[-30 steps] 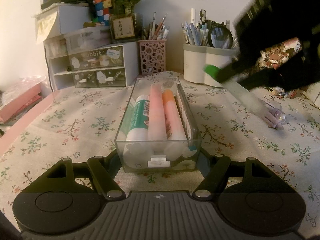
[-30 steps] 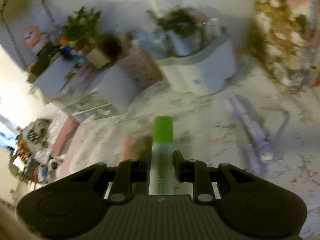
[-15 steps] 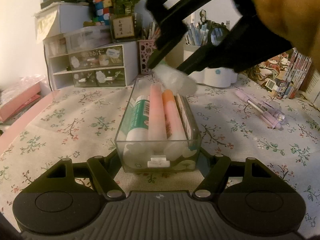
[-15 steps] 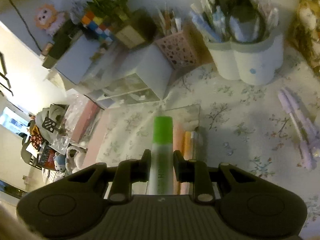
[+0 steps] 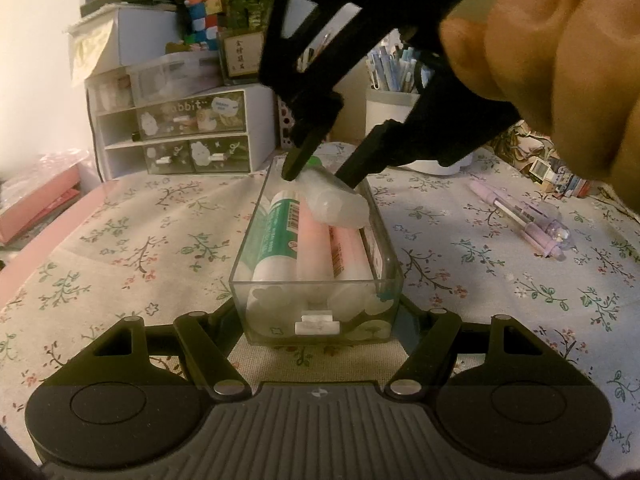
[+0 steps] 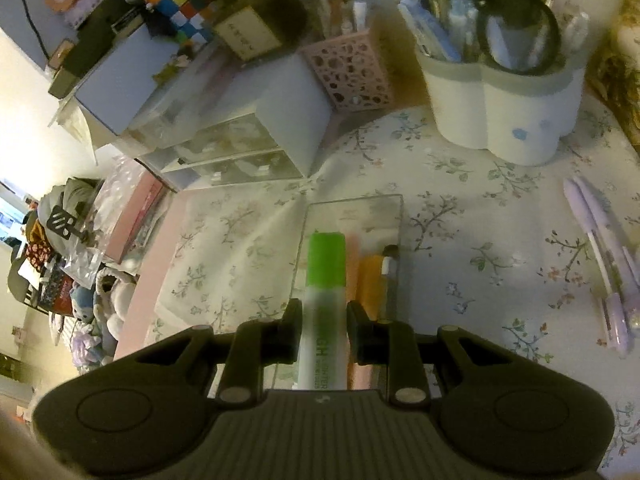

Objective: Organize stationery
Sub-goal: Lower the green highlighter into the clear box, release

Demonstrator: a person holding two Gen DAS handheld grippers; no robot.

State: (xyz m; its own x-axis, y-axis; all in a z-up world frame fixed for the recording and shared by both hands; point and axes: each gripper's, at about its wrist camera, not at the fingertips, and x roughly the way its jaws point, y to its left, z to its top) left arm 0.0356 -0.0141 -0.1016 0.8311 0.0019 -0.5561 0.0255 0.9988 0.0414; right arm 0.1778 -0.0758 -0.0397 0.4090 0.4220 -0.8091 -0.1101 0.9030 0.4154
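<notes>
The left tongs (image 5: 320, 312) clamp the clear rectangular plastic box (image 5: 384, 276) on the floral-clothed desk (image 5: 120, 240). The right tongs (image 6: 322, 326), clenched on a green-capped white highlighter (image 6: 324, 300), hold it tilted over the box; released crooked, it could bridge the pink markers (image 5: 316, 240) and roll out.

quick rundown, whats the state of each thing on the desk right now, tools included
left tool: shut on the clear box, steadying it
right tool: shut on the green-capped marker
green-capped marker: held tilted over the box, not yet laid in
clear box: open-topped, part full
pink markers: lying flat in the box
teal glue stick: lying flat in the box
purple pens: loose on the tablecloth
</notes>
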